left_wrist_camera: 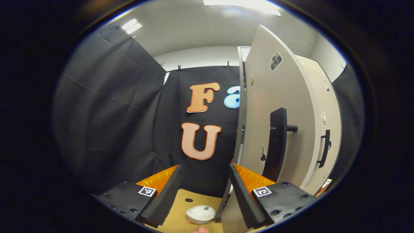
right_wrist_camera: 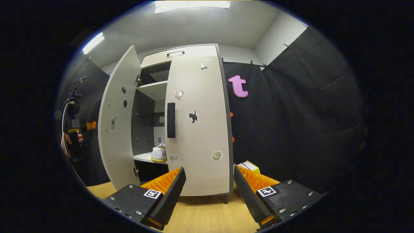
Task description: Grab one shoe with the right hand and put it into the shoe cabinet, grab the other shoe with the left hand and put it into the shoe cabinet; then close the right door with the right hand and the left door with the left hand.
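Observation:
The pale shoe cabinet stands on the wood floor. Its right door, which carries a black handle, lies flat against the front. Its left door swings out wide. Through the gap a white shoe rests on a lower shelf. My right gripper is open and holds nothing, a short way in front of the right door. My left gripper is open too, just left of the left door's outer face and its black handle. A hand holds the left gripper at the far left.
A yellow box sits on the floor at the cabinet's right side. A small white rounded object lies on the wood floor below my left fingers. Black cloth walls close in on both sides.

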A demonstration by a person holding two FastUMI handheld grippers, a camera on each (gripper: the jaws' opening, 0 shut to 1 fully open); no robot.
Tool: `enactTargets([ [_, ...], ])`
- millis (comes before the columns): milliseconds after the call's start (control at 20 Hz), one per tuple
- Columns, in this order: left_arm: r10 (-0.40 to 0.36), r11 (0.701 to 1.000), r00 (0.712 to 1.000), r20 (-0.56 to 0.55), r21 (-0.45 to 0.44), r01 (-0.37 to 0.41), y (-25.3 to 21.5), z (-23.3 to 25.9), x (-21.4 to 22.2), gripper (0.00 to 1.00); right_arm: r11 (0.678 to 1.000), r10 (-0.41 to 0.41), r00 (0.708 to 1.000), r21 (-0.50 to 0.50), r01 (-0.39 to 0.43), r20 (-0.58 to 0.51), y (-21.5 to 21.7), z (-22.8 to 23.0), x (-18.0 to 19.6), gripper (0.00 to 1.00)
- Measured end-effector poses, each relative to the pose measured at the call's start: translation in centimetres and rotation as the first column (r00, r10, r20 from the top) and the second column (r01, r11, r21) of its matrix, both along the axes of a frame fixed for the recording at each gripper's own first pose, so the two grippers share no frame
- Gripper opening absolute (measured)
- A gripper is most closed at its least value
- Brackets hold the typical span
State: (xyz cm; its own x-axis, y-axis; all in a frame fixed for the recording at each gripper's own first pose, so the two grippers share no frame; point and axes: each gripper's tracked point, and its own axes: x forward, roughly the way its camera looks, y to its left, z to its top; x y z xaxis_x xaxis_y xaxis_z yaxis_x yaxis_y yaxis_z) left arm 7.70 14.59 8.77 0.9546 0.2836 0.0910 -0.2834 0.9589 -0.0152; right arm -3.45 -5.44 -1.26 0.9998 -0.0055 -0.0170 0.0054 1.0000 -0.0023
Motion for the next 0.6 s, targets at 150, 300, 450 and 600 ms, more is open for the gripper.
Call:
enactTargets([
  [150,-0.077,0.997,0.997,0.007,-0.024,0.078,-3.1,-0.5,1.8,0.93,1.000,-0.016,1.000,0.003,0.016,-0.005,-0.7,0.0,-0.1,0.92],
  [300,-0.128,0.991,0.992,0.006,-0.029,0.128,-5.2,-0.3,4.1,0.87,1.000,-0.024,1.000,-0.004,0.024,0.001,-1.0,0.4,-0.2,0.92],
  [450,-0.187,0.982,0.982,0.008,-0.024,0.187,-7.7,-0.4,5.4,0.95,1.000,-0.028,1.000,-0.008,0.028,0.006,-1.1,0.6,-0.3,0.92],
  [600,-0.186,0.982,0.982,0.026,-0.022,0.187,-7.9,0.4,5.1,0.92,0.999,-0.033,0.999,-0.007,0.033,0.000,-1.2,0.3,-0.2,0.92],
])
